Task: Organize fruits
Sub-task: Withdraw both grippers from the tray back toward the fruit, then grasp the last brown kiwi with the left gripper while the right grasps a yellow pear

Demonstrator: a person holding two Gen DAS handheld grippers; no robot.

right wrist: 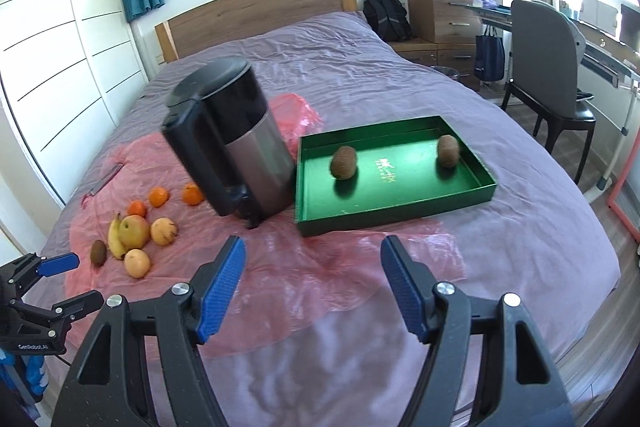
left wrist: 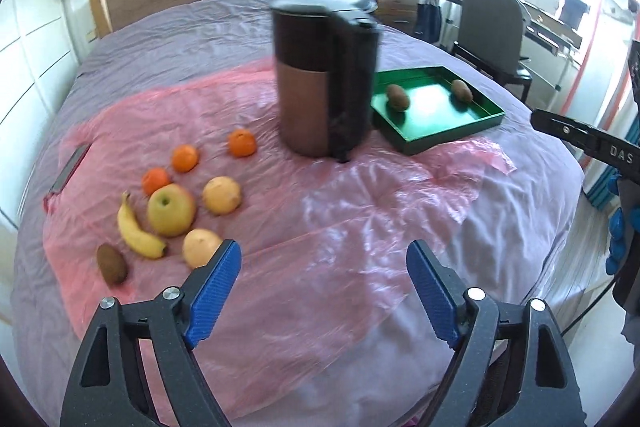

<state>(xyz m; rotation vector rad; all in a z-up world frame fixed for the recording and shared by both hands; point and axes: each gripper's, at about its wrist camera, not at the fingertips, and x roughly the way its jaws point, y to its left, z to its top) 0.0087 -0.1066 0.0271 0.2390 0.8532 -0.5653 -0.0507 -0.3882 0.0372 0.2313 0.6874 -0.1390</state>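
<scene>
Left gripper (left wrist: 324, 291): nearest item in the left wrist view. Jaws spread wide, nothing between them, held above the pink plastic sheet (left wrist: 320, 219) that covers the near part of the bed (left wrist: 224, 19).

Right gripper (right wrist: 312, 283): likewise wide open and empty, above the sheet's near edge, facing the green tray (right wrist: 396, 211).

Loose fruit, on the sheet to the left gripper's near left:
- pale round fruit (left wrist: 200, 247), just beyond the left blue pad;
- kiwi (left wrist: 112, 263), at the outer left edge of the group;
- banana (left wrist: 138, 227), touching or almost touching the apple (left wrist: 171, 209);
- second pale round fruit (left wrist: 221, 195);
- three mandarins (left wrist: 185, 158), farther back in a loose arc.

Kettle (left wrist: 326, 75): dark lid and handle, metallic body, upright between the fruit group and the tray, close beside the tray's left edge.

Green tray: shallow, right of the kettle, resting partly on the sheet. Holds two kiwis (right wrist: 343, 163), well apart from each other.

Judgement: sorting is at an early stage, with kiwis alone in the tray. The remaining kiwi appears the likely next item. Advice: bring the left gripper down so the pads straddle the kiwi's narrow middle, keep clear of the banana tip, close gently, and lift before carrying in front of the kettle rather than over it.
</scene>
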